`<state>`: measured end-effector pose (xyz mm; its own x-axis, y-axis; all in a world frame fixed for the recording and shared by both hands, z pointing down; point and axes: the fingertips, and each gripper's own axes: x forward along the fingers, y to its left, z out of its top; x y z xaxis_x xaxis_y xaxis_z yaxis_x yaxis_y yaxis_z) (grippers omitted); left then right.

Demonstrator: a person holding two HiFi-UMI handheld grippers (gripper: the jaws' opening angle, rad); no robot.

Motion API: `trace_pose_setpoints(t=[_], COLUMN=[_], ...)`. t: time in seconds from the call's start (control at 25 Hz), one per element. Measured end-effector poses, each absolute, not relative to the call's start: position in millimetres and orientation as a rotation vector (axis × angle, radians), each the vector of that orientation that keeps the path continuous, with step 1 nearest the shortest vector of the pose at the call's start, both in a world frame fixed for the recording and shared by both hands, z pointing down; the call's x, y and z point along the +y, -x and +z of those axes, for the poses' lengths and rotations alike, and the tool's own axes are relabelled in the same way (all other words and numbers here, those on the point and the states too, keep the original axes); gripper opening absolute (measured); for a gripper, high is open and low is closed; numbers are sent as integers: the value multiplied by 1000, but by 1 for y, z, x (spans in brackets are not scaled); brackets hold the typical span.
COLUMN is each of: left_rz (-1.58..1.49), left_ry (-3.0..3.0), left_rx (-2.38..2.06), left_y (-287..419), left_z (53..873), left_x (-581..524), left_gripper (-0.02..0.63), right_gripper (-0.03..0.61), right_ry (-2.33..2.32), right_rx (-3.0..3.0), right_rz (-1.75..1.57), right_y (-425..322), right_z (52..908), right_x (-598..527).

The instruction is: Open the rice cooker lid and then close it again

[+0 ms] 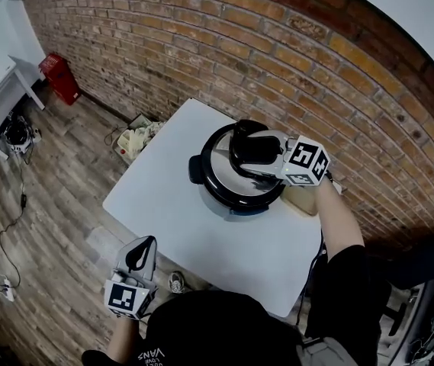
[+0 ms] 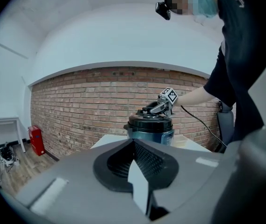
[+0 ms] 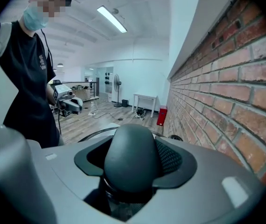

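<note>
Right hand-held gripper (image 1: 256, 157) clamps the black domed handle (image 3: 132, 157) atop the round silver-and-black rice cooker (image 1: 218, 180), lid seated, on the white square surface (image 1: 172, 212). Arm outstretched; left hand-held gripper (image 1: 142, 252) closed, empty, held low.

**One readable word, plus coded markers**

Printed in white on the black shirt (image 1: 217, 326), upside down in the head view, just right of the left gripper (image 1: 142, 252): "VANS" (image 1: 149, 354). Smaller lettering next to it, too small to read. Stuck on the marker cube (image 1: 129, 296) of the left gripper and on that of the right gripper (image 1: 256, 157): black-and-white square code patterns, without letters or numbers. Seen again in the left gripper view at the top edge: shirt print, cut off and unreadable.
</note>
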<state>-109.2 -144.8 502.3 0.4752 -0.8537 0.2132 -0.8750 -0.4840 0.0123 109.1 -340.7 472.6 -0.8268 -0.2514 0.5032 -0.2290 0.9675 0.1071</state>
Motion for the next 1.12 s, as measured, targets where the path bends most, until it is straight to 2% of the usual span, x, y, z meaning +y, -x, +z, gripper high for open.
trace_pose_setpoints(t=[0.2, 0.4, 0.72, 1.12], left_rz=[290, 333, 289, 181], left_ry=[-2607, -2601, -2671, -2818], left_rx=[-1509, -1492, -1424, -1229], left_y=[102, 102, 102, 98], left_z=[503, 502, 496, 471], left_x=[-145, -142, -149, -160], left_gripper=[2, 2, 2, 2], right_gripper=[281, 293, 307, 291], right_ry=[-239, -354, -907, -1602], right_rx=[-2585, -2627, -2761, -2706], right_rz=[-72, -29, -70, -78], right_y=[-110, -113, -146, -170], right_z=[472, 466, 413, 379], right_x=[-338, -340, -332, -239])
